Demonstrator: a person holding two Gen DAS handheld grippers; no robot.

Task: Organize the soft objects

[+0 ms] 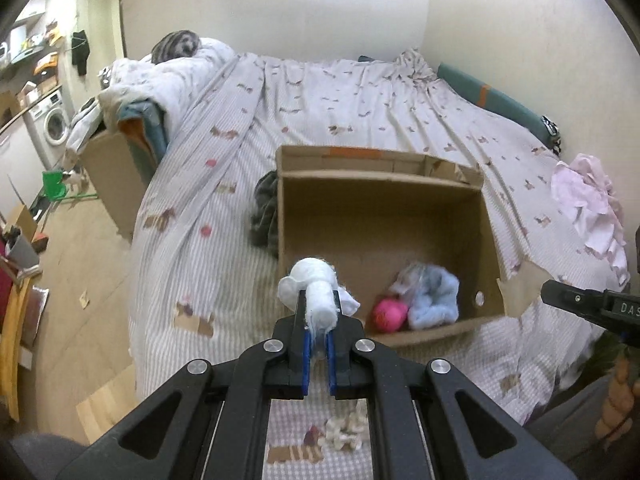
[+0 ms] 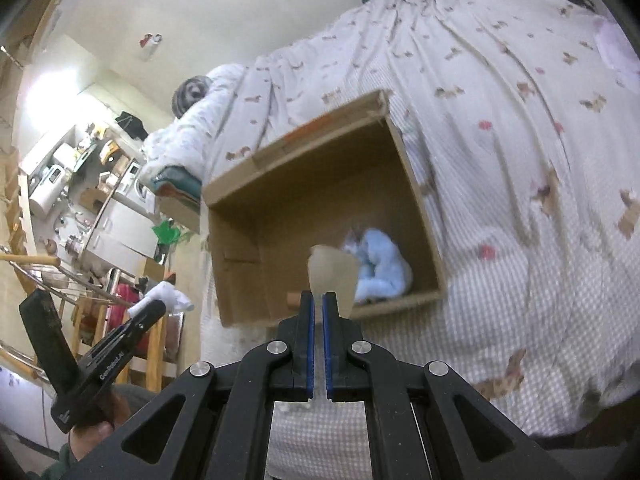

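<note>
1. Left wrist view: the left gripper is at the lower centre of the frame, and its jaws pinch a rolled white cloth. The cloth stands up from the blue pads, in front of the near left corner of the cardboard box.
2. The box sits open on the bed in the middle of the frame. Inside it, at the near right corner, lie a pink ball and a light blue fluffy cloth, touching each other.
3. A dark green cloth lies against the left outer wall of the box. A pale pink cloth lies on the bed at the right edge. The right gripper shows its tip at the right, beside the torn box flap.
4. Right wrist view: the right gripper, at the lower centre, pinches that cardboard flap between nearly closed pads. The light blue cloth rests in the box just behind the flap.
5. At the lower left, the left gripper holds the white cloth, outside the box.
</note>
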